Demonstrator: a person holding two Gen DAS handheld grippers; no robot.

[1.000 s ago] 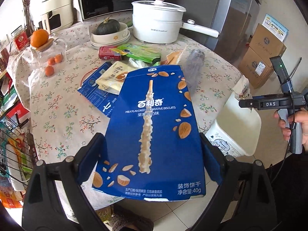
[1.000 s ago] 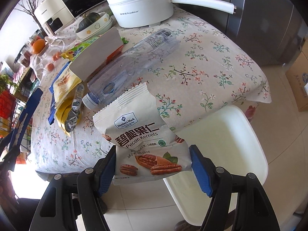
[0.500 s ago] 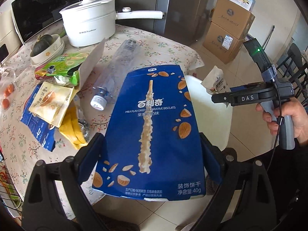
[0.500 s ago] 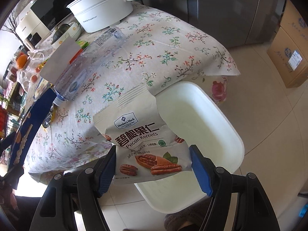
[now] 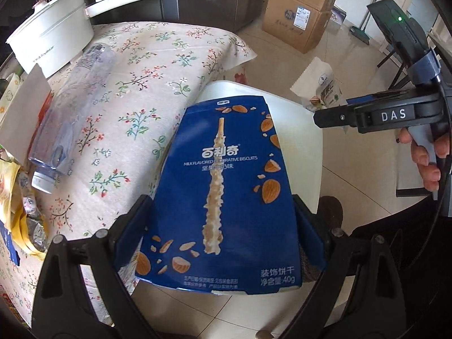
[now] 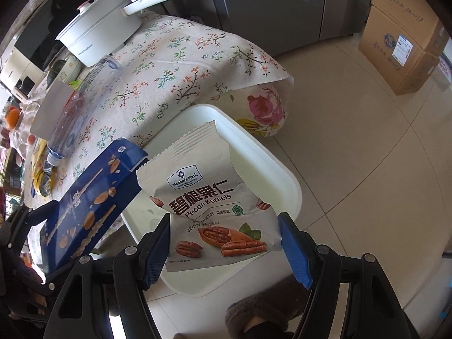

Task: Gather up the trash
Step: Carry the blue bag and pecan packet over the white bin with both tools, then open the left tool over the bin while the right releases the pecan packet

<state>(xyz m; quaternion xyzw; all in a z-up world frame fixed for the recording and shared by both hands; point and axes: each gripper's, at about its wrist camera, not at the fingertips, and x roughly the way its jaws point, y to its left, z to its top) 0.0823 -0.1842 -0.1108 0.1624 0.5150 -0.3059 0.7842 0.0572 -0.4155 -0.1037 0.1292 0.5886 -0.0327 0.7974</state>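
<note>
My left gripper (image 5: 223,223) is shut on a blue biscuit box (image 5: 226,186) and holds it over the white bin (image 5: 305,130) that stands on the floor beside the table. My right gripper (image 6: 224,243) is shut on a white pecan kernels bag (image 6: 214,206), also held above the white bin (image 6: 271,169). The blue box (image 6: 93,200) shows at the left of the right wrist view. The right gripper and its bag (image 5: 322,84) show at the right of the left wrist view.
A table with a floral cloth (image 5: 147,90) holds a clear plastic bottle (image 5: 67,113), a white pot (image 5: 48,45), a white card (image 5: 25,113) and yellow wrappers (image 5: 17,197). Cardboard boxes (image 5: 299,8) stand on the tiled floor. A fridge (image 6: 271,2) stands behind the table.
Both grippers have swung right from over the table to above the white bin, each still holding its item. The box and the bag have come closer together.
</note>
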